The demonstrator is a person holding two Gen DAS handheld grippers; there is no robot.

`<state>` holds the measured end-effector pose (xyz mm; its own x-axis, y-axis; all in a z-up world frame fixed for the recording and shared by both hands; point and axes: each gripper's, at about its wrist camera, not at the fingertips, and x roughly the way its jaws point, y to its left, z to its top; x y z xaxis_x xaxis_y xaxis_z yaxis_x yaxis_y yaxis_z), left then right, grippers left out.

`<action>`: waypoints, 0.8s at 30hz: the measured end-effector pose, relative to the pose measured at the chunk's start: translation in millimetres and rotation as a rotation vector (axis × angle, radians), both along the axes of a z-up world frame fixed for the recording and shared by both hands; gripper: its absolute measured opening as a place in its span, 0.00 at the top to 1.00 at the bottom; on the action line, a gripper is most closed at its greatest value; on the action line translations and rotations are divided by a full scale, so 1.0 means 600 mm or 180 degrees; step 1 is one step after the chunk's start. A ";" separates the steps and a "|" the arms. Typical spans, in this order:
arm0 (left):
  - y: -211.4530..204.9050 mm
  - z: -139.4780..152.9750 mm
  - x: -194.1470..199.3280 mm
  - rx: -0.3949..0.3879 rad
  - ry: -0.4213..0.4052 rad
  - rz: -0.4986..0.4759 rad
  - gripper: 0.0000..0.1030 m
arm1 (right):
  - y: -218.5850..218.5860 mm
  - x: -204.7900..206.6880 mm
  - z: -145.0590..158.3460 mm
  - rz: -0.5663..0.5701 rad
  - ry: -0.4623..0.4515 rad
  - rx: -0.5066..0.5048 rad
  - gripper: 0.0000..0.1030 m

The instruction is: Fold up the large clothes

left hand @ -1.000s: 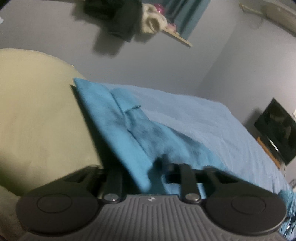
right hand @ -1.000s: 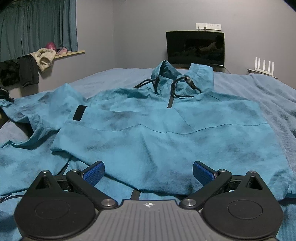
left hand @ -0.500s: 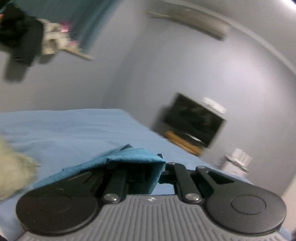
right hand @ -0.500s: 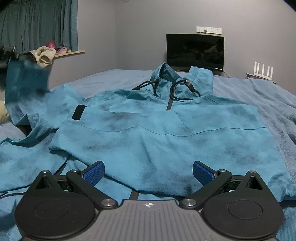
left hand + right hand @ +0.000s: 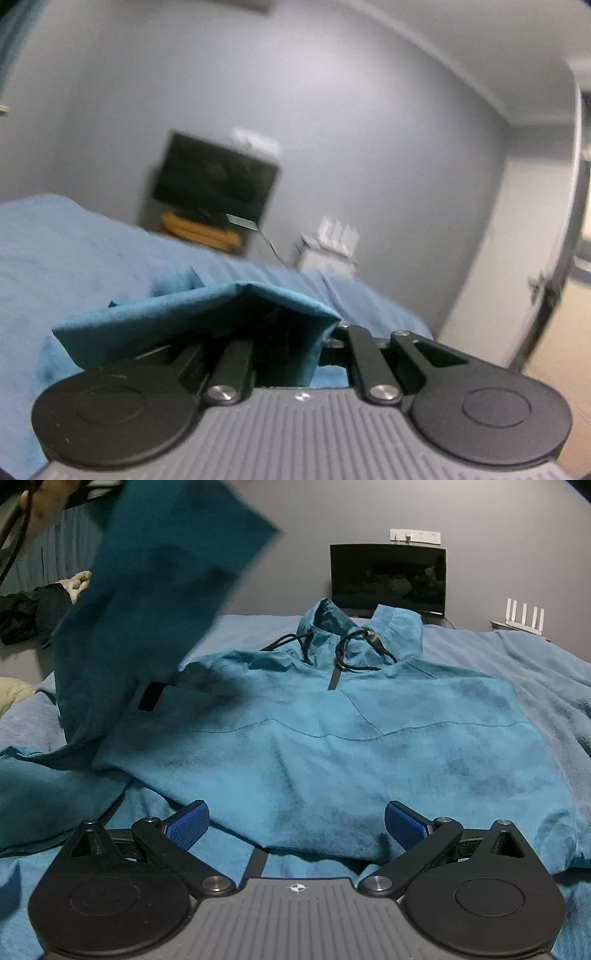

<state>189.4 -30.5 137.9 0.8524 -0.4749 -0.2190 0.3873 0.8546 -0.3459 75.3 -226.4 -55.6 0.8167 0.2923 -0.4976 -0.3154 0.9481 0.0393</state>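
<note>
A teal hooded jacket (image 5: 332, 738) lies front up on the blue bed cover, hood and black drawcords at the far end. Its left sleeve (image 5: 162, 590) is lifted high in the air at the left of the right wrist view. My left gripper (image 5: 288, 343) is shut on the sleeve end (image 5: 207, 314), which drapes over its fingers and hides them. My right gripper (image 5: 295, 823) is open and empty, its blue pads (image 5: 188, 823) low over the jacket's hem.
The bed cover (image 5: 535, 672) spreads to the right. A dark TV (image 5: 388, 578) stands against the far wall, a white router (image 5: 524, 618) beside it. Dark clothes (image 5: 26, 616) hang at the left. A door (image 5: 554, 258) shows at the right in the left wrist view.
My left gripper has lifted the sleeve off the bed and swung it up and toward the jacket's body. The right gripper has stayed still and open.
</note>
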 end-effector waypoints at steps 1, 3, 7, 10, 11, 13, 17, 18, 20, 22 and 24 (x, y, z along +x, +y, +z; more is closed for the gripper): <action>-0.030 -0.017 0.006 0.0120 0.0065 -0.0051 0.95 | -0.001 0.001 -0.002 -0.0005 0.0005 0.0002 0.01; -0.082 -0.056 0.012 0.0360 0.0224 -0.0059 0.93 | -0.003 0.002 -0.004 -0.0004 0.0013 -0.0001 0.01; -0.117 -0.132 0.038 0.0494 0.0901 -0.0141 0.51 | -0.004 0.004 -0.008 -0.0007 0.0030 -0.0017 0.01; -0.085 -0.151 0.015 0.0305 0.0991 -0.0113 0.28 | -0.005 0.005 -0.008 0.0003 0.0039 -0.0004 0.01; -0.072 -0.153 0.004 0.0258 0.0993 -0.0120 0.26 | -0.005 0.005 -0.008 0.0006 0.0044 -0.0002 0.01; -0.030 -0.147 -0.017 0.0178 0.1004 -0.0142 0.24 | -0.005 0.007 -0.009 0.0006 0.0057 -0.0006 0.01; 0.092 -0.132 -0.052 0.0116 0.0800 0.0198 0.06 | -0.005 0.008 -0.010 0.0001 0.0067 -0.0007 0.01; 0.117 -0.136 -0.066 0.0140 0.0727 0.0378 0.06 | -0.006 0.009 -0.010 -0.0005 0.0070 -0.0006 0.01; 0.164 -0.146 -0.087 0.0201 0.0675 0.0735 0.06 | -0.006 0.009 -0.010 -0.0025 0.0064 0.0005 0.01; 0.201 -0.166 -0.096 0.0310 0.0675 0.1054 0.06 | -0.009 0.009 -0.009 -0.0058 0.0045 0.0034 0.01; 0.229 -0.192 -0.093 0.0471 0.0798 0.1308 0.06 | -0.011 0.006 -0.008 -0.0082 0.0012 0.0054 0.01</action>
<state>133.7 107.2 22.5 0.8749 -0.0594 -0.4807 -0.0710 0.9660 -0.2487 79.0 -232.9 -60.5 0.8221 0.2798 -0.4958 -0.2909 0.9551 0.0567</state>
